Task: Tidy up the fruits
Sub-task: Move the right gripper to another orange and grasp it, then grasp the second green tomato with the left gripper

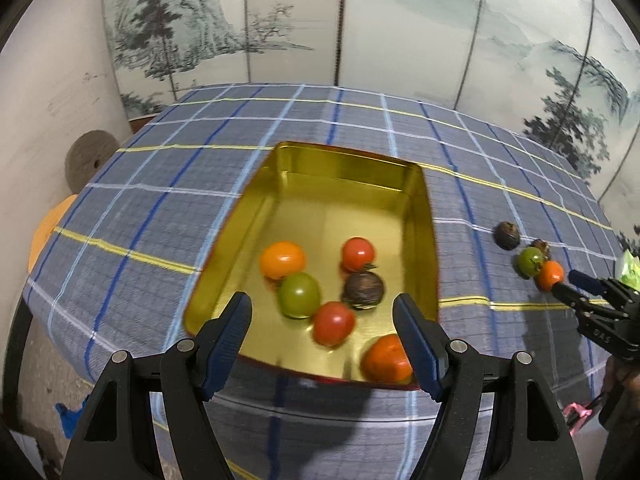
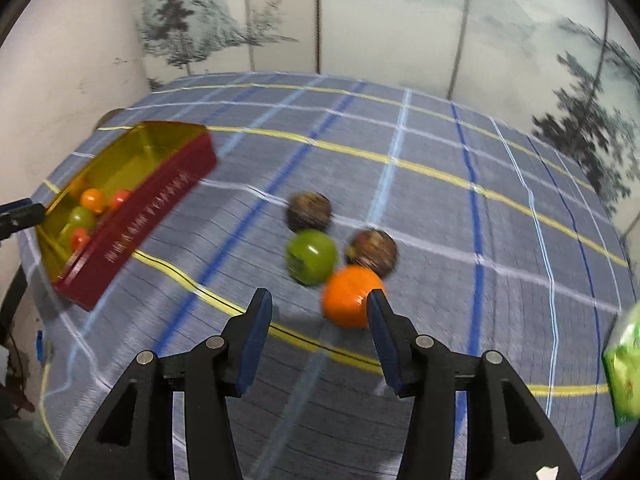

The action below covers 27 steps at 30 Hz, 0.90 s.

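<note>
On blue checked tablecloth (image 2: 440,208), four loose fruits clustered well to the right of gold-lined tin (image 1: 256,208): orange fruit (image 2: 346,296) nearest, green fruit (image 2: 311,256) just behind and to its left, two dark brown wrinkled fruits (image 2: 309,211) (image 2: 373,251) behind those. Green, orange and nearer brown packed close, apparently touching; blur hides exact contact.

Right gripper (image 2: 320,304) angled down beside the cluster, jaws apart and clamped on nothing, right finger (image 2: 378,312) overlapping the edge of the orange fruit in view. Left gripper (image 1: 322,312) poised over the near end of the tin, jaws wide apart, nothing between them.

Inside the tin: six fruits gathered at the near end, far half bare.

Judged by look: small, light, round, glossy-skinned, so likely slippery and prone to rolling; firm yet bruisable under a hard squeeze. Best held across the widest part, pads on opposite sides, pressure gentle. Brown fruits rough-skinned, probably easier to grip.

Room: open cloth ahead and left of the cluster, clear run back to the tin. Tin walls raised, so needing a lift over the red side (image 2: 132,232). Green packet (image 2: 624,376) at the right table edge. Neighbours crowding the orange fruit, likely to be nudged.
</note>
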Tool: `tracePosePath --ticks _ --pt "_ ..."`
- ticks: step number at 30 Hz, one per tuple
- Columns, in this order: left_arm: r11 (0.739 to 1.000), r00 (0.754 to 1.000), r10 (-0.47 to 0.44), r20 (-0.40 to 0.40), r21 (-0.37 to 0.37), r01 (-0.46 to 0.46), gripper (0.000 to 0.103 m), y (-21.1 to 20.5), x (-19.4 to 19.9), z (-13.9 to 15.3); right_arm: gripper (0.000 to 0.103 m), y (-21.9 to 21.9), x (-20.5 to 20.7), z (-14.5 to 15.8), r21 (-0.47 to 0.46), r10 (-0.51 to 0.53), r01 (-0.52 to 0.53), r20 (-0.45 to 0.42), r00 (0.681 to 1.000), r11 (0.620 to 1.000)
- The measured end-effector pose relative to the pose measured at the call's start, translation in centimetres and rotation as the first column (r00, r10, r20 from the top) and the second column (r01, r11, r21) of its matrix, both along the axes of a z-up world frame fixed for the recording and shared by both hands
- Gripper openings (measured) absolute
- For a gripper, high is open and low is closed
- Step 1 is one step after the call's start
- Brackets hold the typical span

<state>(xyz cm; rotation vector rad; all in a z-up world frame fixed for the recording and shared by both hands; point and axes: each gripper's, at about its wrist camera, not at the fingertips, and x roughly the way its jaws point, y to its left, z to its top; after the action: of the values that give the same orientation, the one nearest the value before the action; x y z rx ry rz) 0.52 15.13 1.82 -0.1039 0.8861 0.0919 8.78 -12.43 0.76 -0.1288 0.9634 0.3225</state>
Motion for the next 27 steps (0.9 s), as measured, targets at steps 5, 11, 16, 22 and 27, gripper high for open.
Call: tracePosePath --ticks 5,11,16,22,27 --pt "0.999 0.999 -0.042 -0.008 0.005 0.042 0.073 -2.0 0.9 0.0 0.047 -1.0 0.8 -1.4 0.008 -0.035 0.035 -0.019 0.999 0.999" --pt "0.996 0.996 -0.086 -0.011 0.01 0.086 0.073 -4.2 2.1 -0.1 0.046 -1.1 1.8 -2.8 0.008 -0.053 0.054 -0.029 0.998 0.999" --pt "0.99 0.991 -0.137 -0.004 0.024 0.137 0.073 -6.4 3.0 0.0 0.043 -1.3 2.4 -3.4 0.011 -0.064 0.064 -0.034 0.997 0.998" --pt "0.981 0.981 -0.193 -0.016 0.024 0.193 0.073 -9.3 4.2 -0.4 0.038 -0.9 2.2 -3.4 0.011 -0.048 0.048 -0.016 0.999 0.999" --pt "0.972 0.972 -0.235 -0.022 0.014 0.236 0.073 -11.7 5.2 -0.7 0.037 -2.1 1.8 -3.1 0.034 -0.066 0.067 -0.017 0.998 0.997"
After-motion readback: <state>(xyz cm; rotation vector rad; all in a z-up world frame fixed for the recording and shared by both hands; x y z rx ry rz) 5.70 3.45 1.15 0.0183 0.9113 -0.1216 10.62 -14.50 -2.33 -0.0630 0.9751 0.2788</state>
